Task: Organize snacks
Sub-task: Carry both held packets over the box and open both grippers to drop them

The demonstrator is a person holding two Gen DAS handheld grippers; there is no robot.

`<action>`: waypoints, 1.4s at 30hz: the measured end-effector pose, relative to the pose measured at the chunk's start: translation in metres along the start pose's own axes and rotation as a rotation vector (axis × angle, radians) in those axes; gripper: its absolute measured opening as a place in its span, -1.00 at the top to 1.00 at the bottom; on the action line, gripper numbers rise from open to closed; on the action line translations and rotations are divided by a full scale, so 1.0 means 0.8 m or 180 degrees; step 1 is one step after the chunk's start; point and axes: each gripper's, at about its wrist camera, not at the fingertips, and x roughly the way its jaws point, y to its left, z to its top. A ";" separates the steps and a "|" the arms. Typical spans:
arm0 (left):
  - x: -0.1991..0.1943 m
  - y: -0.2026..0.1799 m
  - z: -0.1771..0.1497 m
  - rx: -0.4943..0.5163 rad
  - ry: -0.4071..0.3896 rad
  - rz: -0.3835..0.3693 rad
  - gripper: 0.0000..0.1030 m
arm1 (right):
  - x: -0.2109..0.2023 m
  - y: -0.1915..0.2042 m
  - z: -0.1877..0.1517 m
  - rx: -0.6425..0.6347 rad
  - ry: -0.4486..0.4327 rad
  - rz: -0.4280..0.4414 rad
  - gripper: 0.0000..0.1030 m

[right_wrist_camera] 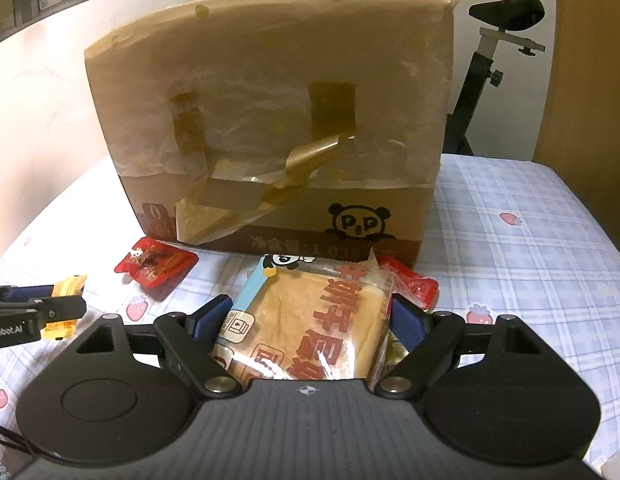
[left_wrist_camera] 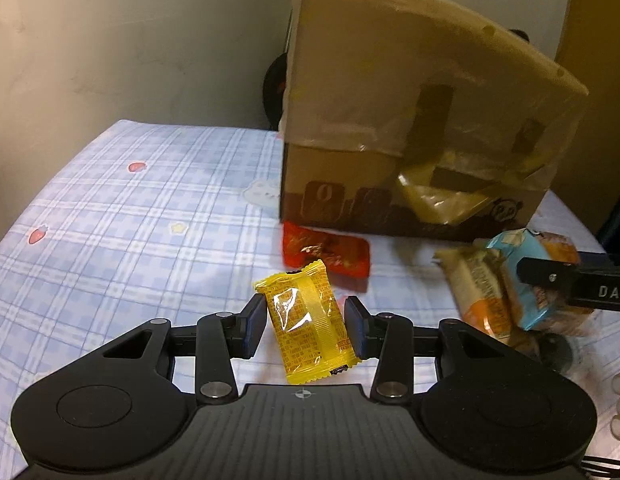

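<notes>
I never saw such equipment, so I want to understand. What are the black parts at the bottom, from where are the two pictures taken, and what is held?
No robot here: a person holds one hand gripper in each hand, and each carries a camera looking along its jaws.

The left gripper has its jaws shut on a yellow snack packet. The right gripper grips a large bread packet.

On the checked cloth stand a taped cardboard box and a red packet lying before it. Another red packet lies beside the bread.
</notes>
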 end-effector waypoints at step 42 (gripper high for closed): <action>0.004 -0.079 0.270 0.0365 -0.0874 -0.0391 0.12 | -0.045 -0.022 0.245 -0.0386 -0.1241 0.0186 -0.65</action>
